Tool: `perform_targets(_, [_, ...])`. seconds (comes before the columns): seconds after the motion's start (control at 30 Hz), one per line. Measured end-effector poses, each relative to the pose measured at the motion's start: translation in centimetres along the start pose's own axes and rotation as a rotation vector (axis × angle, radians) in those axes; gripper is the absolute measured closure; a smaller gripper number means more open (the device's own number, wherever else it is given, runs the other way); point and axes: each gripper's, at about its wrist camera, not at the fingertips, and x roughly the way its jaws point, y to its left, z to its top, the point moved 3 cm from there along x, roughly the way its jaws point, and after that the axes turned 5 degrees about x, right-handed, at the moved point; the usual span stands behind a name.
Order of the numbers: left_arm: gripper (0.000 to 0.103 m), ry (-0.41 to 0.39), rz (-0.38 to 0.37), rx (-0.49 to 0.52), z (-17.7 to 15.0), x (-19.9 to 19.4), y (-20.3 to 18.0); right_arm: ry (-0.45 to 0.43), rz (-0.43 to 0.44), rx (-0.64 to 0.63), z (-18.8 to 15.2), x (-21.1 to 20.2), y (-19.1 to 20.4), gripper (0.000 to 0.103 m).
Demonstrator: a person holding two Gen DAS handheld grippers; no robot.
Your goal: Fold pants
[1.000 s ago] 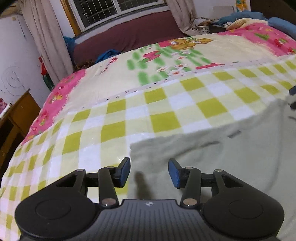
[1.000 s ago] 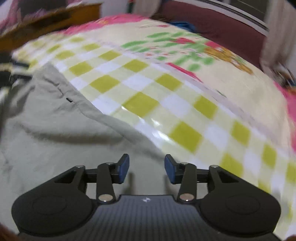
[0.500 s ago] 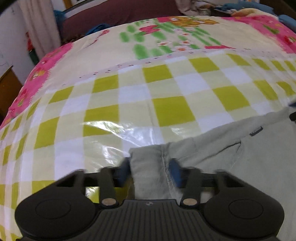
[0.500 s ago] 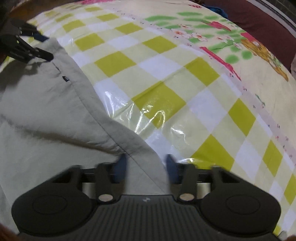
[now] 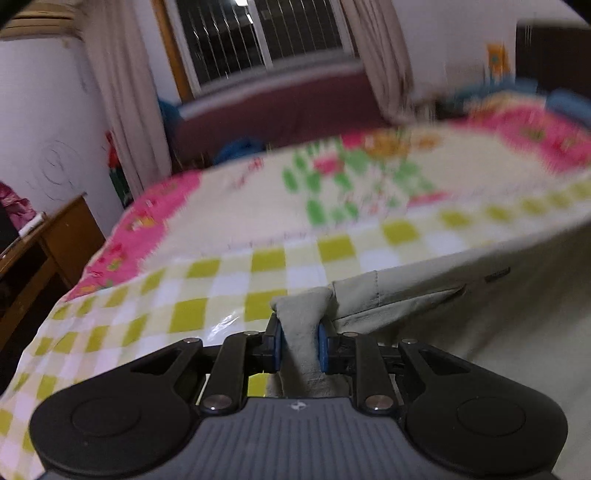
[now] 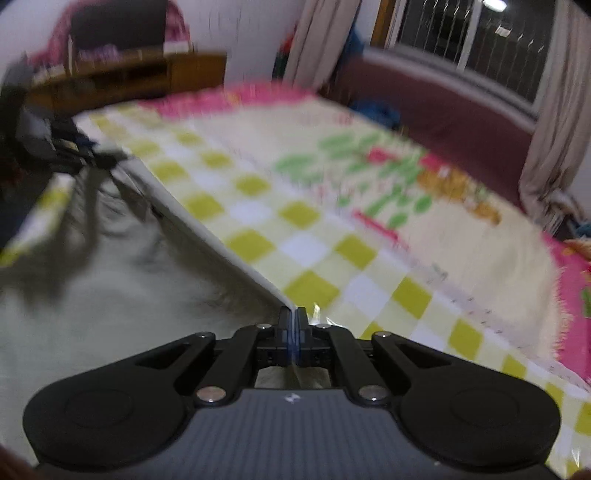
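At the bottom centre of the left wrist view, the left gripper (image 5: 298, 345) has its blue pads clamped on a bunched corner of the pants (image 5: 461, 332), a thick wad of grey-green cloth standing up between them. Half a second ago the pads were only closing round that corner, and a second ago both pairs of jaws stood apart over flat cloth. In the right wrist view the right gripper (image 6: 292, 338) is pressed nearly together on a thin edge of the pants (image 6: 110, 295), which runs from the pads up toward the left of the frame as a taut, straight line.

Both views have tilted up since then: the window (image 5: 258, 33) and curtains (image 5: 110, 92) now fill the top of the left view, and the chequered bedspread (image 5: 207, 280) is blurred. This suggests both corners have been gripped and lifted off the bed. The rest of the pants hangs and drapes at the lower right of the left view and the lower left of the right view, above the bedspread.

For the task, the grasp step looks finished and the carry-over of the fold seems under way. The next move likely calls for keeping the edge taut and laying it evenly onto the other half.
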Motion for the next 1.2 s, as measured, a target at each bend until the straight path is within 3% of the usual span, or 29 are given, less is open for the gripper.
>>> perform_targets(0.1, [0.067,-0.081,-0.007,-0.046,-3.0,-7.3,-0.6,-0.059,-0.012,-0.059,-2.9,-6.8,4.6,0.102])
perform_targets(0.2, [0.067,-0.09,-0.012,-0.124,-7.5,-12.1,-1.3,-0.016,0.032,-0.026,-7.7,-9.8,9.3,0.102])
perform_targets(0.27, [0.067,-0.03,-0.027,-0.165,-10.9,-12.8,-1.9,0.069,0.056,0.02,-11.6,-8.9,12.1,0.102])
perform_targets(0.33, [0.067,0.022,0.007,-0.162,-14.0,-12.3,-2.3,0.136,0.067,0.044,-14.7,-6.8,14.2,0.102])
perform_targets(0.43, [0.066,0.092,0.011,-0.207,-17.0,-10.7,-2.2,0.213,0.045,0.007,-17.1,-3.6,16.7,0.101])
perform_targets(0.7, [0.063,0.047,-0.006,-0.186,-19.2,-13.5,-2.6,0.21,-0.025,-0.102,-15.5,-3.1,17.3,0.1])
perform_targets(0.83, [0.053,0.101,0.021,-0.124,-21.0,-14.0,-2.7,0.266,-0.049,-0.16,-16.7,-3.1,17.8,0.092])
perform_targets(0.93, [0.053,0.137,0.068,-0.118,-22.5,-14.6,-2.5,0.275,-0.028,-0.144,-17.6,-4.2,18.3,0.09])
perform_targets(1.07, [0.053,0.116,0.081,-0.139,-22.4,-15.2,-2.5,0.241,-0.044,-0.135,-17.6,-4.6,18.4,0.088])
perform_targets(1.2, [0.052,0.077,0.076,-0.01,-21.0,-15.3,-4.3,0.228,-0.06,-0.156,-17.0,-3.9,19.0,0.085])
